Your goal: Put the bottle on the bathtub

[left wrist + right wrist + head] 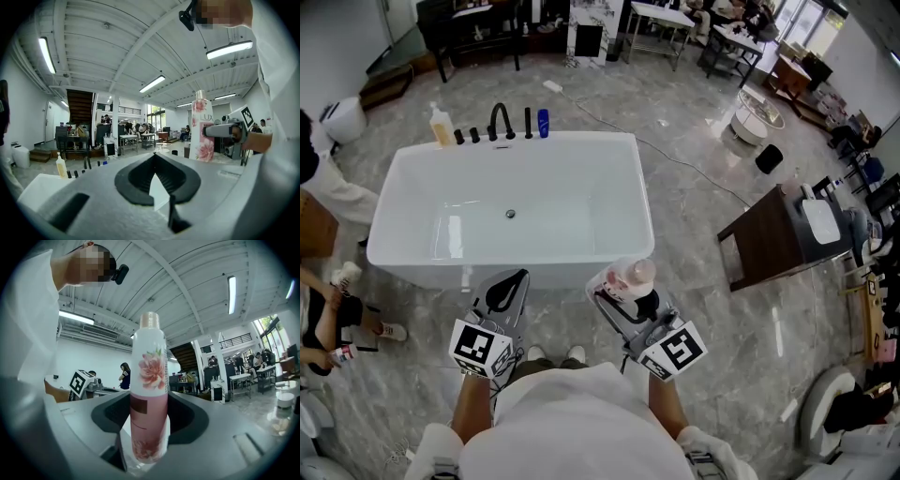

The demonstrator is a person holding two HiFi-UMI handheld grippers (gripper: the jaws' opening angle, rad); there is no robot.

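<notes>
The bottle [630, 277] is white on top and pink below, with a flower print and a pale cap. My right gripper [622, 292] is shut on its lower body and holds it upright just in front of the near right corner of the white bathtub [581, 211]. In the right gripper view the bottle [149, 380] stands between the dark pads [187, 418] of the right gripper [149, 404]. My left gripper [521, 276] is shut and holds nothing, at the tub's near wall. The left gripper view shows its own jaw tips [154, 155] meeting, with the bottle [201, 126] to the right.
On the tub's far rim stand a yellow soap bottle [441, 126], a black faucet [500, 120] with knobs, and a small blue bottle [543, 123]. A dark wooden table [783, 234] is at the right. A person [319, 319] sits at the left. A cable [694, 169] crosses the floor.
</notes>
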